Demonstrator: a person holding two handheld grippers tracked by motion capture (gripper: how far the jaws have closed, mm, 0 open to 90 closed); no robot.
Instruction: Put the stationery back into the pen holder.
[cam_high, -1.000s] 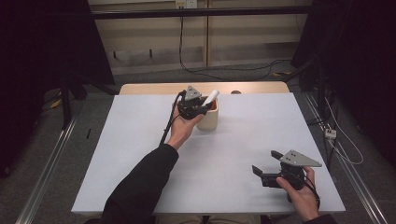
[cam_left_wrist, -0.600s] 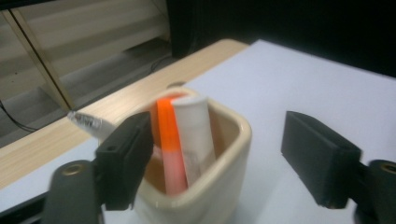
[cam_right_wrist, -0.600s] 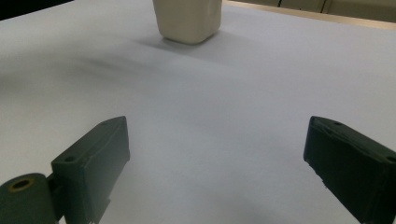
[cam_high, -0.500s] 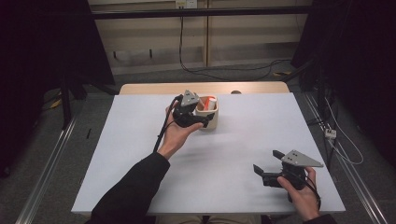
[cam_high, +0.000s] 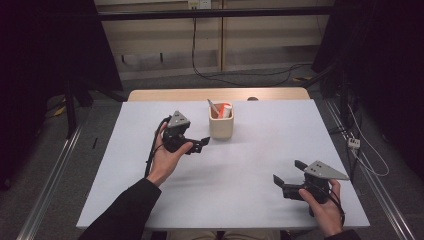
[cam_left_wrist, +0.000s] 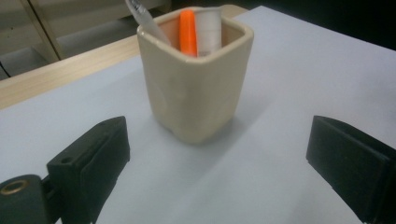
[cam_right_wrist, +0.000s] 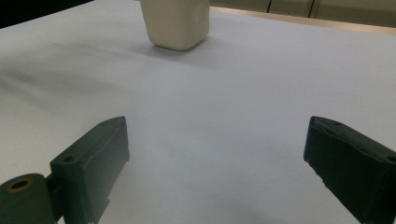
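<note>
A cream square cup (cam_high: 221, 129) stands at the middle back of the white table (cam_high: 250, 200). It holds an orange marker (cam_left_wrist: 188, 32), a white stick (cam_left_wrist: 208, 30) and a pale pen (cam_left_wrist: 140, 11) that leans out. My left gripper (cam_high: 201, 145) hovers just left of the cup and faces it. Its jaws have just been opening and stand wide apart with nothing between them (cam_left_wrist: 219, 154). My right gripper (cam_high: 287, 171) rests near the front right corner, open and empty, and points towards the cup (cam_right_wrist: 175, 21).
A wooden strip (cam_high: 165, 95) runs along the table's far edge, with a small dark thing (cam_high: 253, 98) on it. Cables (cam_high: 210, 75) trail over the floor behind. Dark curtains stand on both sides.
The left gripper held a white pen over the cup, let it go into the cup, and has drawn back to the left and towards the person. The right gripper has not moved.
</note>
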